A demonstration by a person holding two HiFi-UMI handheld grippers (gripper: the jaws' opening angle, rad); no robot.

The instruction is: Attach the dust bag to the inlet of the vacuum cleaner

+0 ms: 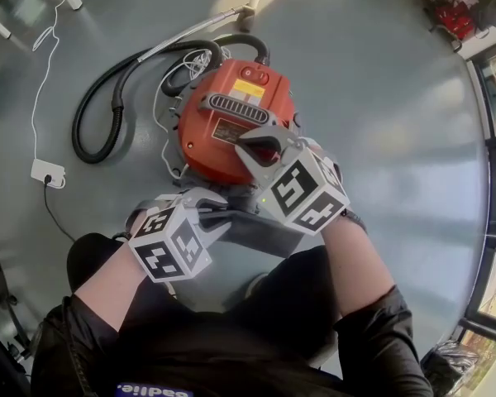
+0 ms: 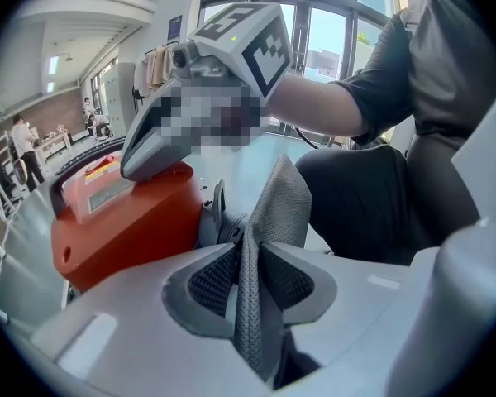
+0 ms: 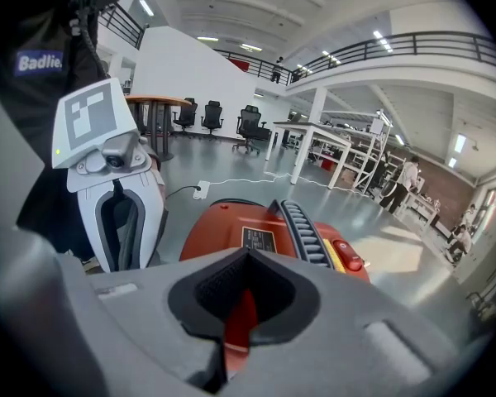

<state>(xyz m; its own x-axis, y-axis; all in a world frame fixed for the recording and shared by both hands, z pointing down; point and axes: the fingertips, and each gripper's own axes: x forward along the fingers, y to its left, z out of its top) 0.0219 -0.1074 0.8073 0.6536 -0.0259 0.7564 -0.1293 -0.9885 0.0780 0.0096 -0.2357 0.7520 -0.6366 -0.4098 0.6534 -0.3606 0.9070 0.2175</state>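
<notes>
person point(image 1: 231, 337) in dark clothes fills the near edge, both grippers just beyond. far left on the floor: power strip point(image 1: 47, 172) with a white cable point(image 1: 40, 81), and a black hose point(image 1: 95, 122) looping to the vacuum cleaner point(image 1: 227, 131). vacuum sits far-centre, red, vent grille point(image 1: 238, 108) on top.

left gripper point(image 2: 248, 253): jaws clamped on a fold of the dust bag point(image 2: 277, 197). pads sit part-way apart, fabric fills the gap and stands up out of them. bag is grey mesh-weave cloth, limp and creased. in the head view it's a dark band running left-right along the vacuum's near side, from the left jaws to under the right gripper.

relation that matters: from the left jaws the vacuum's near face lies just beyond and to the left, with a dark round collar point(image 2: 208, 213) on it. probably the inlet, can't confirm. bag mouth isn't visible, so can't tell if it's on. my read: not seated. bag's long axis lies across the collar rather than into it, so it needs swinging round.

right gripper point(image 3: 246, 300): jaws almost together, thin red strip point(image 3: 238, 329) in the slit. looks like it's pinching an edge at the vacuum's near rim to steady it; which part, can't tell. right is closer to the body, but left has the bag, so left should do the feeding.
</notes>
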